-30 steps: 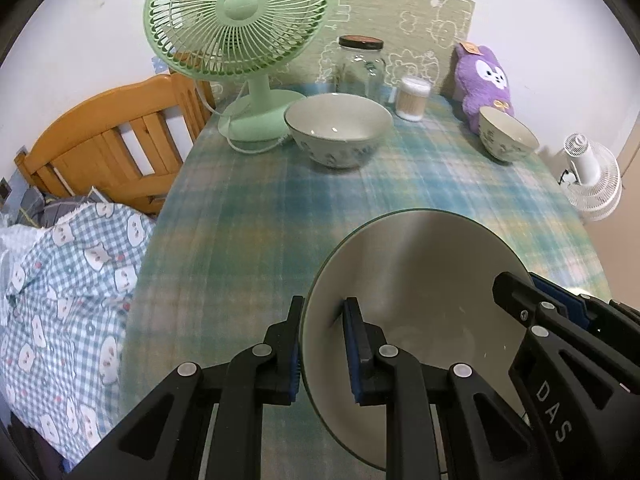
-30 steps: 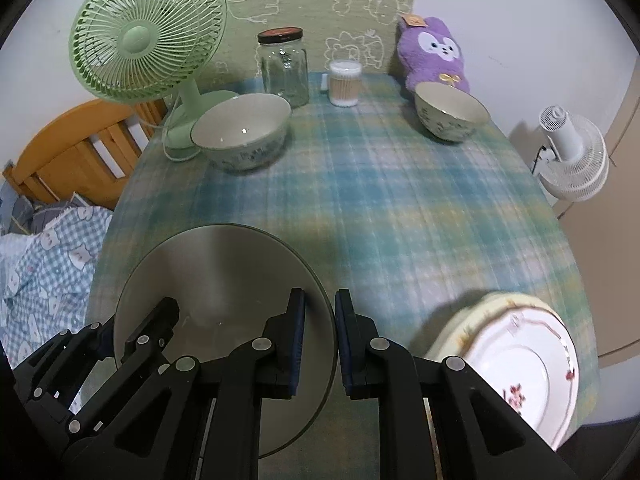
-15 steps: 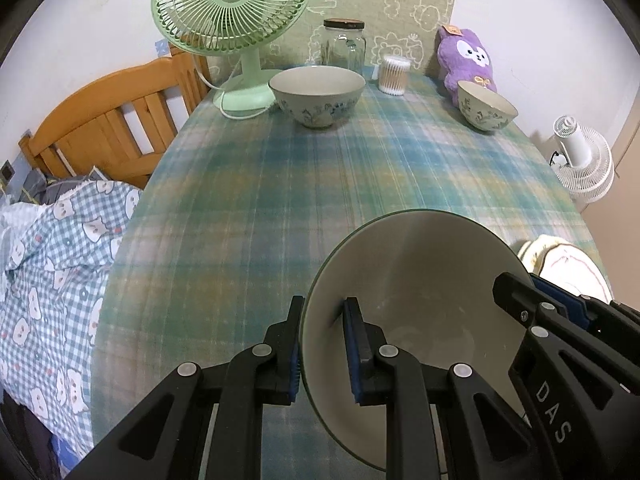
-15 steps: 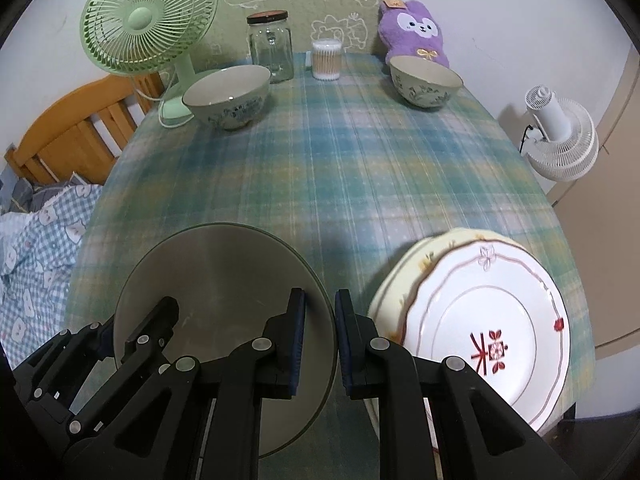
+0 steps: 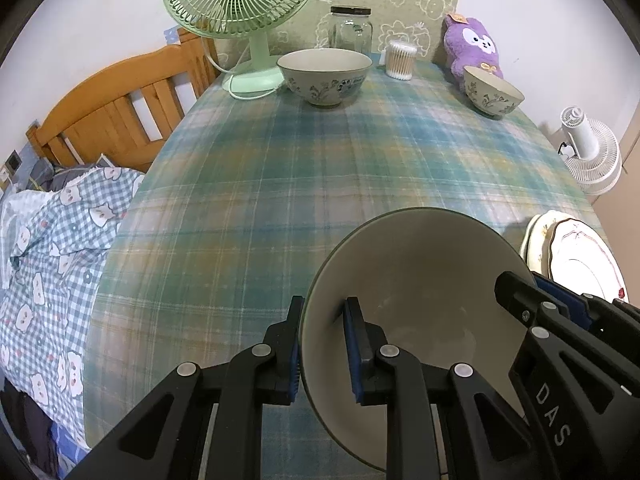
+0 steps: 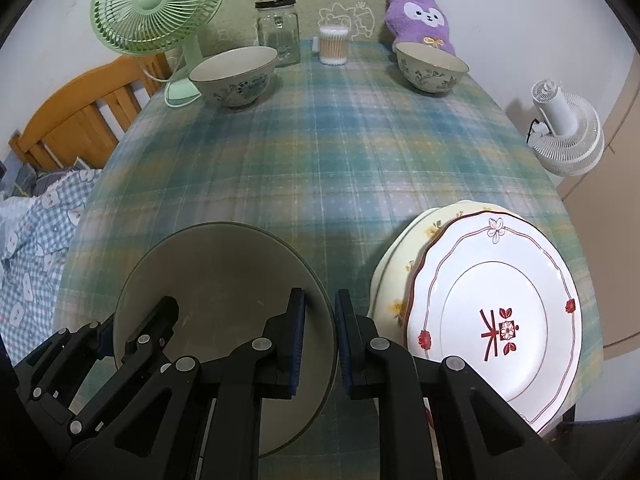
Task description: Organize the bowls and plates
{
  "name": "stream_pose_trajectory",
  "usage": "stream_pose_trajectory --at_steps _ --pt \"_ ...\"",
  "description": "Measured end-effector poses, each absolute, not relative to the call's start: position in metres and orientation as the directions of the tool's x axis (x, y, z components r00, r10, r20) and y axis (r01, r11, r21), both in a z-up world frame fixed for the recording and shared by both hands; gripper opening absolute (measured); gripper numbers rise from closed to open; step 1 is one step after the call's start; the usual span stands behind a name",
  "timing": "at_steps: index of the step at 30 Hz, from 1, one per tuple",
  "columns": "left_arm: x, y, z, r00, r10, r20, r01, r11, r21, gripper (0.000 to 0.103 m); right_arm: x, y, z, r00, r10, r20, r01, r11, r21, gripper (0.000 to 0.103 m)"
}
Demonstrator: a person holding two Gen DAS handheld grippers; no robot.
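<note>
We hold a large grey-green bowl (image 5: 420, 304) over the near edge of the plaid-covered bench (image 5: 320, 168), left gripper (image 5: 322, 350) jaws pinching its left rim, right gripper (image 6: 319, 342) jaws pinching its right rim, just beside the stacked plates (image 6: 496, 300), two smaller flowered bowls (image 6: 234, 76) far behind.

Three bowls (image 6: 224, 300), two stacked plates (image 6: 496, 312), two fans (image 6: 156, 4), one jar (image 6: 279, 30).

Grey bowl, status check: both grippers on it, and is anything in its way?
Left gripper and right gripper both shut on grey bowl rim, opposite sides. Plate stack close beside it. Tablecloth ahead bare.
</note>
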State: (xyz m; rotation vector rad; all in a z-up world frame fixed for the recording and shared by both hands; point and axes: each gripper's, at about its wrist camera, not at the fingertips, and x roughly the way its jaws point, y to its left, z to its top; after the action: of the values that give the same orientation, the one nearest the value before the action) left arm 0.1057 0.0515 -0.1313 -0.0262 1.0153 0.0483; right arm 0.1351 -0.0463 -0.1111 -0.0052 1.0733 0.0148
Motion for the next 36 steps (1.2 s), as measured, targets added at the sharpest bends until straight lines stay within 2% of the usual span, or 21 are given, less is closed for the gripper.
stream_pose_trajectory --at_steps 3,6,8,10,11,12,15,22,36 --pt "0.107 0.051 -0.131 0.516 0.028 -0.856 -0.055 0.998 -0.001 0.019 0.136 -0.049 -0.112 0.466 0.026 -0.884 -0.011 1.000 0.023 0.019" --pt "0.109 0.050 -0.128 0.515 0.029 -0.857 -0.045 0.999 0.007 0.035 0.139 -0.050 -0.110 0.461 0.056 -0.886 -0.032 0.998 0.047 0.019" --pt "0.111 0.049 -0.128 0.499 0.014 -0.867 -0.026 1.000 0.001 0.041 0.140 -0.048 -0.109 0.452 0.051 -0.890 -0.039 0.999 0.037 0.021" --pt "0.112 0.050 -0.127 0.484 0.004 -0.875 -0.023 1.000 -0.009 0.049 0.141 -0.047 -0.108 0.450 0.052 -0.892 -0.046 0.998 0.036 0.033" --pt "0.113 0.051 -0.125 0.482 0.000 -0.876 -0.024 1.000 -0.013 0.052 0.140 -0.047 -0.106 0.451 0.054 -0.891 -0.047 0.998 0.037 0.048" --pt "0.113 0.052 -0.123 0.484 0.000 -0.875 -0.024 1.000 -0.014 0.053 0.140 -0.048 -0.104 0.457 0.057 -0.887 -0.047 0.998 0.040 0.058" --pt "0.113 0.054 -0.113 0.498 0.005 -0.867 -0.020 1.000 -0.006 0.063 0.139 -0.048 -0.093 0.477 0.044 -0.878 -0.043 0.999 0.027 0.065" --pt "0.116 0.058 -0.081 0.539 0.000 -0.842 -0.007 1.000 -0.004 0.075 0.145 -0.048 -0.065 0.512 0.074 -0.856 -0.057 0.997 0.052 0.072" --pt "0.151 0.070 -0.018 0.643 -0.012 -0.766 0.015 1.000 -0.003 0.076 0.178 -0.032 0.005 0.621 0.084 -0.779 -0.063 0.996 0.057 0.072"
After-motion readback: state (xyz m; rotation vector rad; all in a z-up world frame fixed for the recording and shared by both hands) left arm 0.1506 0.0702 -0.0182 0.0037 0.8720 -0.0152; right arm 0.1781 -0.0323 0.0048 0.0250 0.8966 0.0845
